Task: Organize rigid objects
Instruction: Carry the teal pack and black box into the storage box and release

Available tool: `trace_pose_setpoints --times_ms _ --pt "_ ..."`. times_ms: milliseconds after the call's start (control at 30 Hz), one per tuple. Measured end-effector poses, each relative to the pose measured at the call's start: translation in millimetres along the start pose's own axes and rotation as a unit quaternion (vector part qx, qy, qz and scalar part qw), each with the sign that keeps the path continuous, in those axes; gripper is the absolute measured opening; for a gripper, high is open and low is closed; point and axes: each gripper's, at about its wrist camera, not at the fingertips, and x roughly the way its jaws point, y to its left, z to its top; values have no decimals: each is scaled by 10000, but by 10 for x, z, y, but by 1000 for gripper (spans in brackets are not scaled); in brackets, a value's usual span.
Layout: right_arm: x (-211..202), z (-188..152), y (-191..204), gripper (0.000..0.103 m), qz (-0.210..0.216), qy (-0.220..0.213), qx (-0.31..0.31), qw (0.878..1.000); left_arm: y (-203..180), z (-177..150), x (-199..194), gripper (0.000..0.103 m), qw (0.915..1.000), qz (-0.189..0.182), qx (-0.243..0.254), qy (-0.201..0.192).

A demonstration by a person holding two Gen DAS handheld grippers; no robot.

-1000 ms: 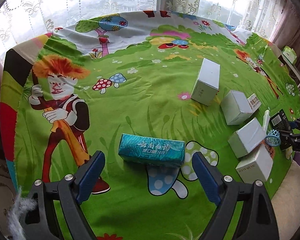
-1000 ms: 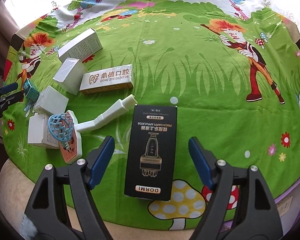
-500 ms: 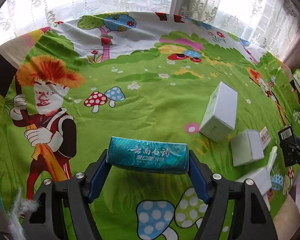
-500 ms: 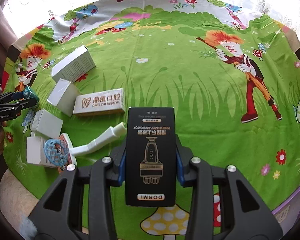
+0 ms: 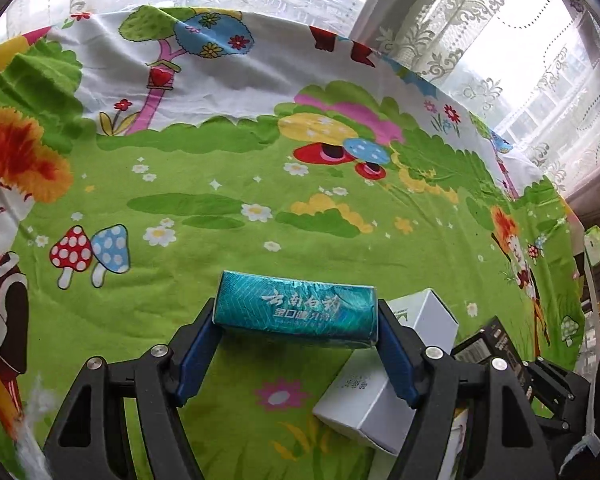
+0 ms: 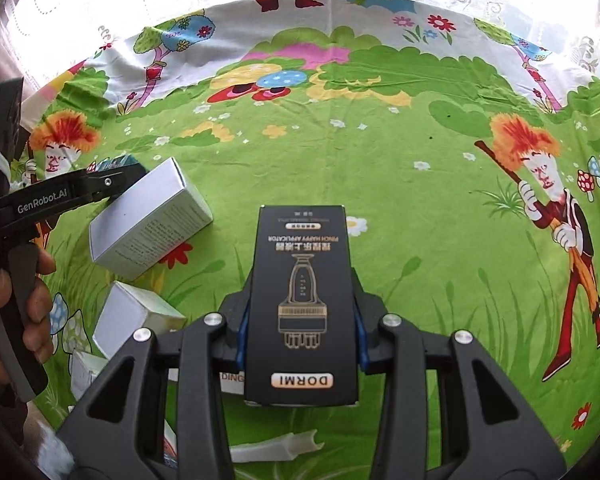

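Teal box [image 5: 296, 312] and black box [image 6: 302, 304] clamped above open green cloth [image 6: 420, 220].

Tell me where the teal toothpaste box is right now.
The teal rectangular cardboard toothpaste box sits crosswise between the left gripper's blue pads, low centre in the left wrist view, lifted over the green cartoon tablecloth, with white cardboard boxes just right below it.

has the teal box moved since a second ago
Yes. The teal box, then lying on the cloth near the spotted mushroom print, is now clamped in the left gripper above the white boxes.
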Motion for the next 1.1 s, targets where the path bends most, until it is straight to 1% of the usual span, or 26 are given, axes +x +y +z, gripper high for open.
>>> trace_pose_setpoints --times_ms 33,100,133,267,400,500,600,667,800,867,967,1033,1100 --pt "0 -35 39 43 35 19 -52 10000 -81 -39 -10 74 9997 -89 176 111" --pt "-23 -105 94 43 77 50 -150 9998 -242 -149 -43 74 9979 -2 596 248" --pt "-35 -145 112 43 105 106 -171 9997 -281 -203 -68 74 9972 -6 674 325" --pt "-138 -371 182 43 193 303 -334 9988 -282 -454 -179 73 9965 -119 575 600" --pt "-279 -626 180 43 369 432 -259 9980 -267 -730 -347 73 9962 -131 520 681" --pt "-375 -775 188 43 393 372 -229 9983 -238 -850 -529 73 9981 85 486 364" --pt "-512 -891 171 43 358 235 -138 9990 -150 -947 -777 73 9994 257 218 -51" --pt "-642 -962 166 43 278 78 -128 9995 -105 -1002 -989 74 9980 442 94 -443" --pt "-925 -1090 108 43 105 -296 25 9995 -28 -1192 -1376 74 9932 436 -310 -1037" --pt "-1074 -1186 87 43 63 -437 100 9990 0 -1349 -1508 74 9914 324 -473 -1174" --pt "-1281 -1407 98 43 59 -553 154 9983 -14 -1591 -1623 74 9895 140 -721 -1248" --pt "-1396 -1574 83 43 103 -561 241 9981 -59 -1761 -1667 74 9889 28 -868 -1203" --pt "-1512 -1736 50 43 94 -576 311 9978 -140 -1914 -1712 74 9892 -180 -918 -1125"
